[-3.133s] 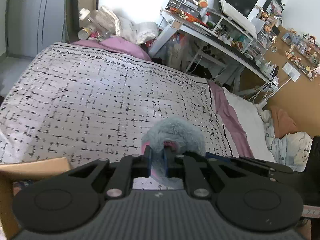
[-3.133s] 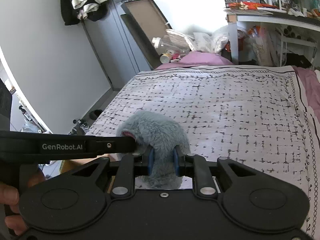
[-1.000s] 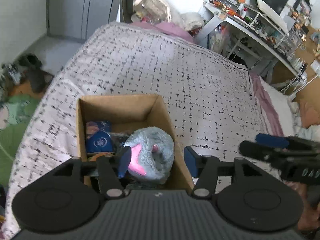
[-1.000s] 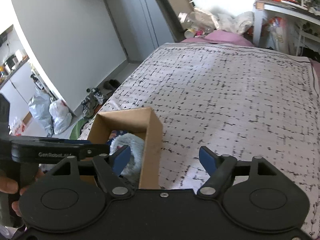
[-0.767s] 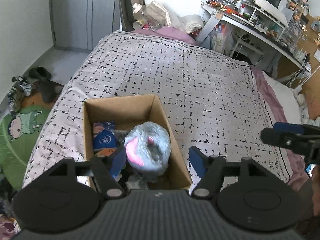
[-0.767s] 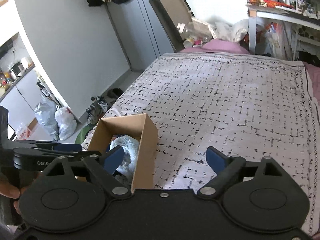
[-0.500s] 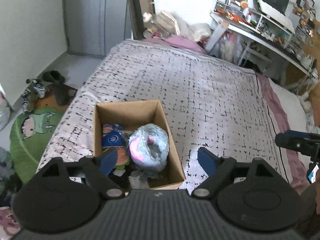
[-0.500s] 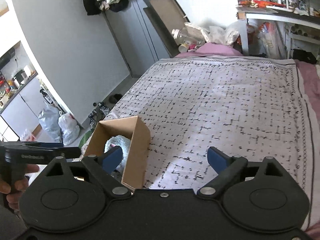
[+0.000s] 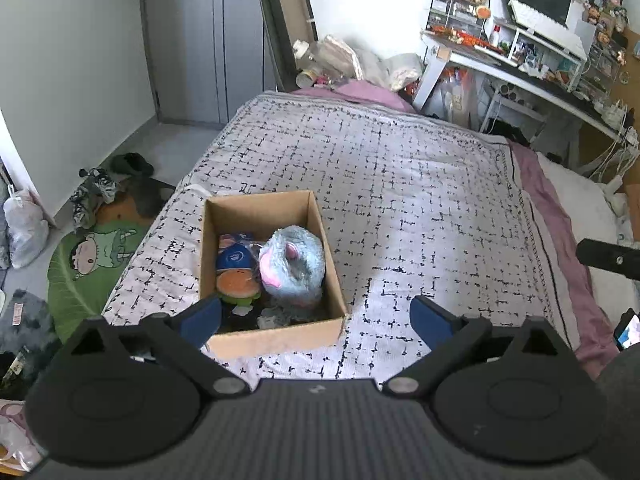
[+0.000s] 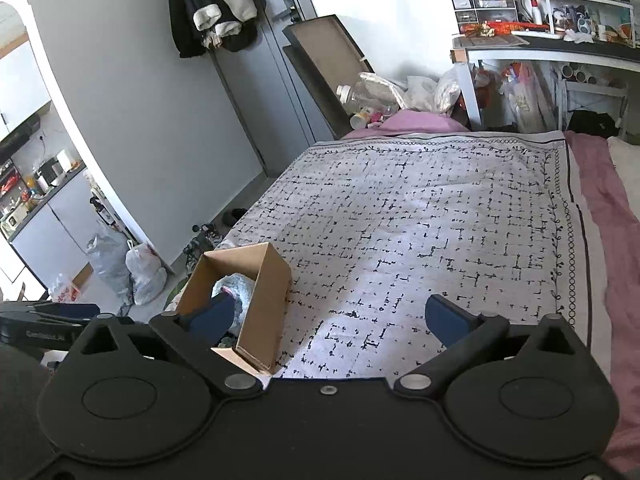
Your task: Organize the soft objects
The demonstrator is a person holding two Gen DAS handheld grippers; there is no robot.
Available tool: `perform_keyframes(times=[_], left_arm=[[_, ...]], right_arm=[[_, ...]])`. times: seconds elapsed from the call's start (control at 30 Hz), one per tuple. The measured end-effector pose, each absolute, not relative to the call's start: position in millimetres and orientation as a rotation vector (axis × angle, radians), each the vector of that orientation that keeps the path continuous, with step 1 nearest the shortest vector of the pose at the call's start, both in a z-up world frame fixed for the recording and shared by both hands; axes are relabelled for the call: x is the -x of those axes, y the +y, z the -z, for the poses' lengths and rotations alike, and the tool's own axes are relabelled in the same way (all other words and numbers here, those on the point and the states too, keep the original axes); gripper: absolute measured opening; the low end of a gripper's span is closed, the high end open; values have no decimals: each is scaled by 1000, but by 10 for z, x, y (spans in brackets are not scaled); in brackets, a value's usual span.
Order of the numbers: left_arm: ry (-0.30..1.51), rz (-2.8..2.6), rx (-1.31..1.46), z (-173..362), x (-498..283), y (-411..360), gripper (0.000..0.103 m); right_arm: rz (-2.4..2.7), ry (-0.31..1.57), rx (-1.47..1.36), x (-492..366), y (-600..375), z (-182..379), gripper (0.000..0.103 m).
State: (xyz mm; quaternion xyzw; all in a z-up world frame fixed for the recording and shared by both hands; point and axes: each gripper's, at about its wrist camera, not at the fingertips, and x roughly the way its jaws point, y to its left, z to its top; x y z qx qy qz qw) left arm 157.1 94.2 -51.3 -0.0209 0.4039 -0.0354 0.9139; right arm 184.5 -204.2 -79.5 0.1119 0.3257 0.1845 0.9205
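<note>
Plush toy [image 9: 291,270], grey-blue with a pink patch, sits inside the cardboard box [image 9: 276,338] on the bed, and neither of my grippers has anything on it. My left gripper [image 9: 315,317] is above the near end of the box, its jaws opening wide with nothing between the pads; my right gripper [image 10: 327,317] is likewise opening and empty, hanging over the patterned bedspread [image 10: 420,216] with the box off to its left side. Beside the plush in the box I can make out a burger-shaped soft toy [image 9: 237,286] and a blue round item [image 9: 233,257], with more things underneath that I can't identify. Further out, the bedspread looks bare in both views: no other soft thing lies loose on it that I can see. I judge this placement done. What may remain is off the bed; clutter lies beyond its far end near the desk [image 9: 520,76], but I can't tell whether any of it belongs to the job.
</note>
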Motion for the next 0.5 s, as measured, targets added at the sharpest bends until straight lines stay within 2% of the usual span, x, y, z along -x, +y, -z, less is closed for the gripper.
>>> perform_keyframes(times=[0.5], left_arm=[[753,28,109,256,-912,998,103]], right_arm=[[-388,639,-240,-1414,-2118,632,103]])
